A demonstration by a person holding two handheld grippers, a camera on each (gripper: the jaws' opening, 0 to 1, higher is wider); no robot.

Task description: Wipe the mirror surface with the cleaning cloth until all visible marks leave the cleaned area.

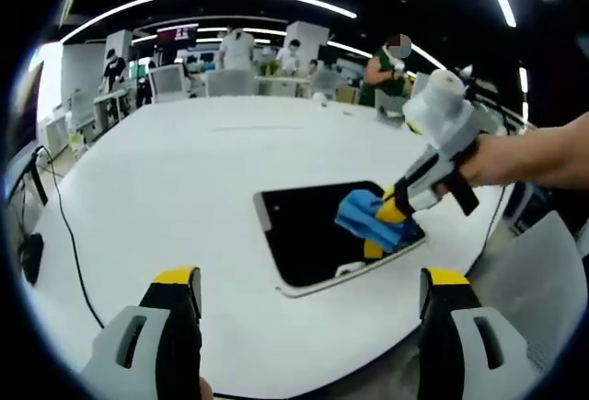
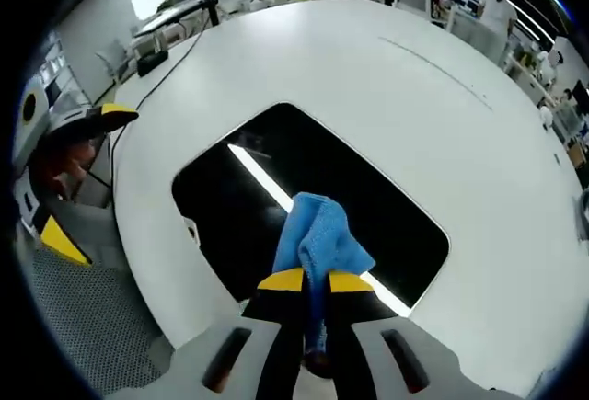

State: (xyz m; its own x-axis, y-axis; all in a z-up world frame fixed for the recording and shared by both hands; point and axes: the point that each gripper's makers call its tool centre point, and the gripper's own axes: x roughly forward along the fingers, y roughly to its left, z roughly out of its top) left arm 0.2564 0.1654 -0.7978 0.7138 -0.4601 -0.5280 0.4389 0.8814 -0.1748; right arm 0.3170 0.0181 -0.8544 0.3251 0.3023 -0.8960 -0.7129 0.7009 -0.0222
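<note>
The right gripper (image 2: 316, 282) pinches the blue cloth (image 2: 318, 234) between closed jaws, pressing it on the mirror (image 2: 230, 188) near its close edge. The left gripper (image 1: 311, 291) hangs spread wide and holds nothing, back from the mirror. Bare white table (image 1: 184, 170) surrounds the mirror on all sides.

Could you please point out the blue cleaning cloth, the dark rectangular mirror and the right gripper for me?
Blue cleaning cloth (image 2: 317, 230), right gripper view, on its bunched upper folds.
Dark rectangular mirror (image 1: 304, 225), left gripper view, on its bare dark glass.
Right gripper (image 2: 315, 280), right gripper view, between its yellow tips pinching the cloth.
</note>
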